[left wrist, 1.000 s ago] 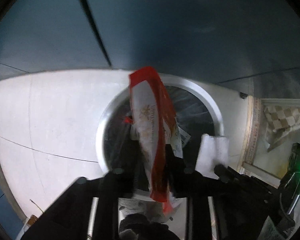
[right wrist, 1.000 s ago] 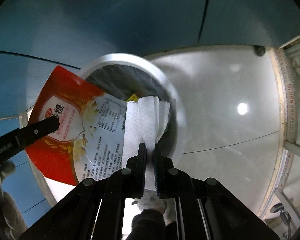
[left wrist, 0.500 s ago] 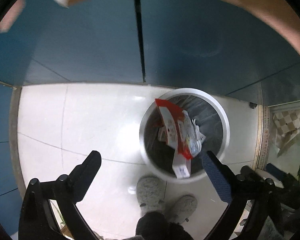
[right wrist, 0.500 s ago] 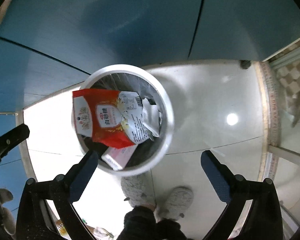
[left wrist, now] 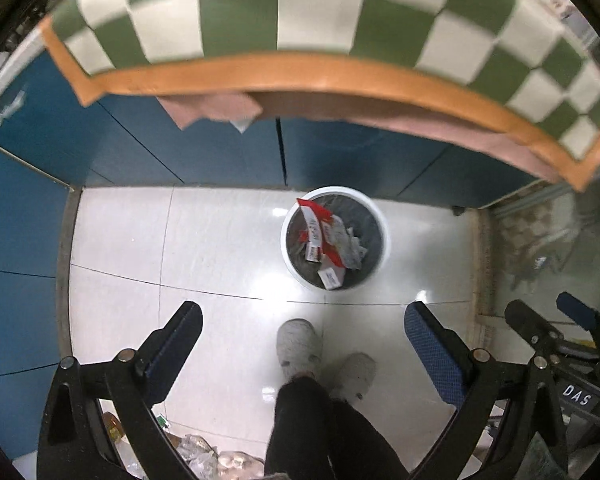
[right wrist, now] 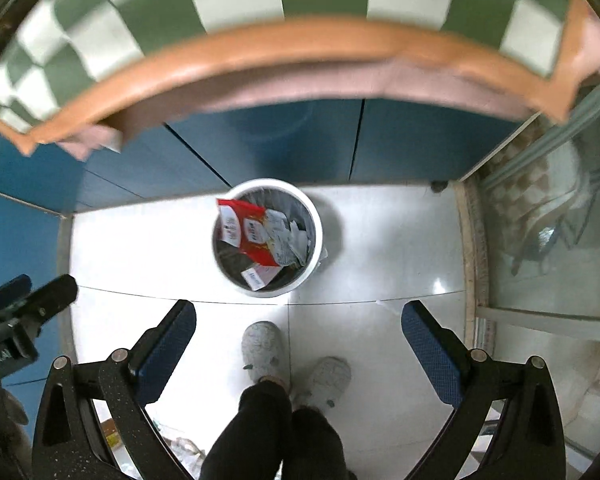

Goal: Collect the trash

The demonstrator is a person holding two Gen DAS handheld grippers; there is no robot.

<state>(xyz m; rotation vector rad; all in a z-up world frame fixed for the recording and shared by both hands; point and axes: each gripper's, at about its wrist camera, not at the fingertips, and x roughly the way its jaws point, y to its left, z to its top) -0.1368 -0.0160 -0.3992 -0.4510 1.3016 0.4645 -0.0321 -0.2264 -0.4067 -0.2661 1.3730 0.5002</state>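
Observation:
A round white trash bin [left wrist: 382,236] [right wrist: 318,236] with a dark liner stands on the white tiled floor against blue cabinets. Inside lie a red and white snack bag [left wrist: 318,222] [right wrist: 246,226], crumpled white paper [left wrist: 350,246] [right wrist: 294,238] and a small white box [left wrist: 330,278] [right wrist: 256,278]. My left gripper [left wrist: 302,330] is open and empty, high above the floor, nearer than the bin. My right gripper [right wrist: 298,326] is also open and empty, high above the bin. The right gripper's fingers [left wrist: 540,328] show at the right of the left wrist view.
A table edge with a green and white checked cloth [left wrist: 280,12] [right wrist: 228,0] and orange trim overhangs at the top. The person's grey slippers [left wrist: 300,346] [right wrist: 262,346] stand just before the bin. A glass door [right wrist: 560,220] is on the right. Bags lie on the floor [left wrist: 200,456].
Both grippers let go of the red bag and the white paper, which dropped into the bin. Both opened wide and rose well above the bin, bringing the table edge into view.

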